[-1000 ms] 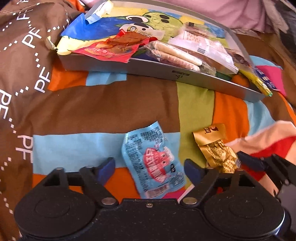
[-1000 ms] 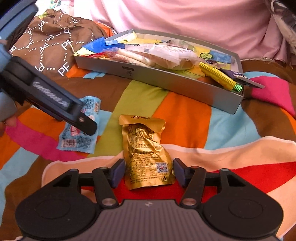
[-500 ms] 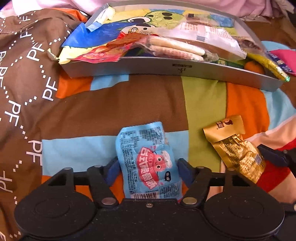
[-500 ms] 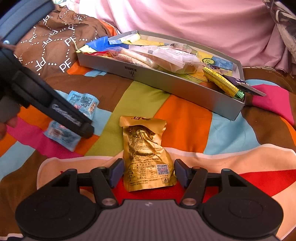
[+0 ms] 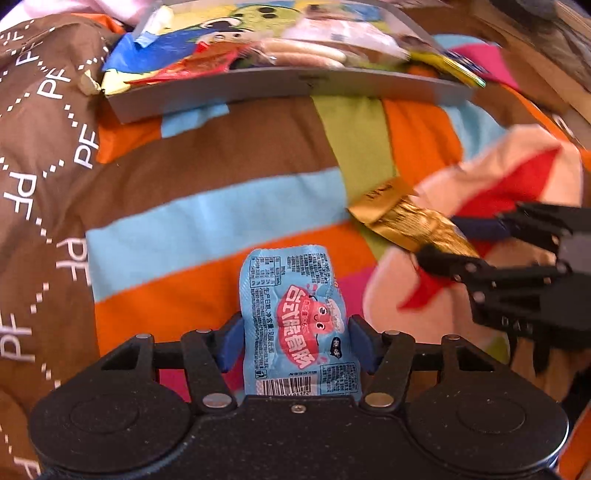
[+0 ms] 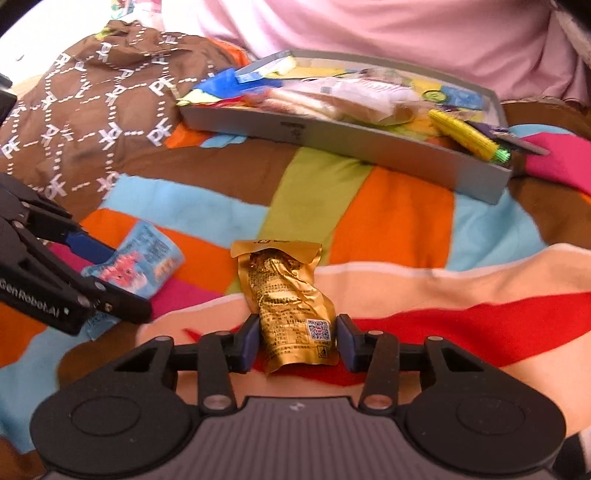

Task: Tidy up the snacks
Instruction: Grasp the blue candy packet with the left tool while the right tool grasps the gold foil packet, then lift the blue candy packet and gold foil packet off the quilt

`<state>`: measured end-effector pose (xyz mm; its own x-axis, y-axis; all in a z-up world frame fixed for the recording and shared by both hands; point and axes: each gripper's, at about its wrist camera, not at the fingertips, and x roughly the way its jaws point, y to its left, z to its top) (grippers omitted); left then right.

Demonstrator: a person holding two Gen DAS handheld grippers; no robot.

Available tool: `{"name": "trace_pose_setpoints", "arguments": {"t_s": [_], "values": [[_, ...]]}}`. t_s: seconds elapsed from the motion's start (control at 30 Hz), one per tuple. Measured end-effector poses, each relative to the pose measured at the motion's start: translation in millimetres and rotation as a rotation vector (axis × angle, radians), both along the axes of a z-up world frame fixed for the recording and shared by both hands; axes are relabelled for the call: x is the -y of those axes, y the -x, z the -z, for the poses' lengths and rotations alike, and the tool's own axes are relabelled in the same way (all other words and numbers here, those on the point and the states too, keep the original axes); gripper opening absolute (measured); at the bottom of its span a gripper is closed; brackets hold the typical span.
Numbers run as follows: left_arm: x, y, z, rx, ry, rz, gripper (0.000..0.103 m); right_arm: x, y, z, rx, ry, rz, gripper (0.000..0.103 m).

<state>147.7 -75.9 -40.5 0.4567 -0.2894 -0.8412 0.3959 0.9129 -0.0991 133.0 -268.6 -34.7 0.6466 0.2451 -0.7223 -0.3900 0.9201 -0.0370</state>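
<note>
My left gripper (image 5: 295,343) is shut on a light blue snack packet (image 5: 295,306) with a red cartoon print, and the packet stands up between the blue pads. The right wrist view shows this blue packet (image 6: 147,266) tilted off the blanket in the left gripper (image 6: 118,280). My right gripper (image 6: 298,338) is shut on the lower end of a crinkled gold snack packet (image 6: 284,291). From the left wrist view, the gold packet (image 5: 406,218) sticks out of the right gripper (image 5: 443,240) at the right. A grey tray (image 6: 332,136) full of snacks lies beyond both.
The tray (image 5: 258,88) sits on a striped patchwork blanket (image 6: 388,221). A yellow-green snack (image 6: 469,138) hangs over the tray's right end. Brown cloth printed "PF" (image 6: 103,96) is bunched at the left, and pink fabric (image 6: 406,26) rises behind the tray.
Both grippers went from open around their packets to shut on them. The left one has tilted the blue packet up off the blanket, and the gold packet's end has risen.
</note>
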Motion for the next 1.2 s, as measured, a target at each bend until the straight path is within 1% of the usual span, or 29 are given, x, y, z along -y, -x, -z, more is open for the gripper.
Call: {"name": "trace_pose_setpoints", "arguments": {"t_s": [0.13, 0.27, 0.37, 0.43, 0.5, 0.6, 0.87, 1.0, 1.2], "values": [[-1.8, 5.1, 1.9, 0.003, -0.005, 0.016, 0.065, -7.5, 5.0, 2.1, 0.052, 0.048, -0.033, 0.062], [-3.3, 2.8, 3.0, -0.013, -0.001, 0.009, 0.067, -3.4, -3.9, 6.2, 0.065, 0.019, -0.044, 0.071], [-0.6, -0.8, 4.5, -0.012, -0.009, 0.020, 0.068, -1.2, -12.9, 9.4, 0.061, -0.011, -0.047, 0.073], [0.3, 0.3, 4.8, -0.006, -0.017, 0.027, 0.068, -1.9, -13.6, 10.3, 0.062, -0.010, -0.051, 0.071], [1.6, 0.7, 5.1, 0.000, -0.023, 0.031, 0.068, -4.7, -11.0, 10.2, 0.069, 0.003, -0.068, 0.063], [3.3, 1.6, 5.1, 0.007, -0.037, 0.039, 0.067, -9.4, -7.8, 10.1, 0.078, 0.025, -0.077, 0.058], [5.5, 1.8, 3.5, 0.025, -0.051, 0.065, 0.063, -18.3, 1.0, 9.9, 0.115, 0.070, -0.078, 0.052], [7.1, 3.1, 2.3, 0.040, -0.054, 0.070, 0.058, -18.8, 0.7, 9.9, 0.115, 0.069, -0.083, 0.049], [3.6, 0.6, 1.4, 0.039, -0.038, 0.058, 0.057, -17.2, 0.2, 9.7, 0.110, 0.048, -0.086, 0.047]]}}
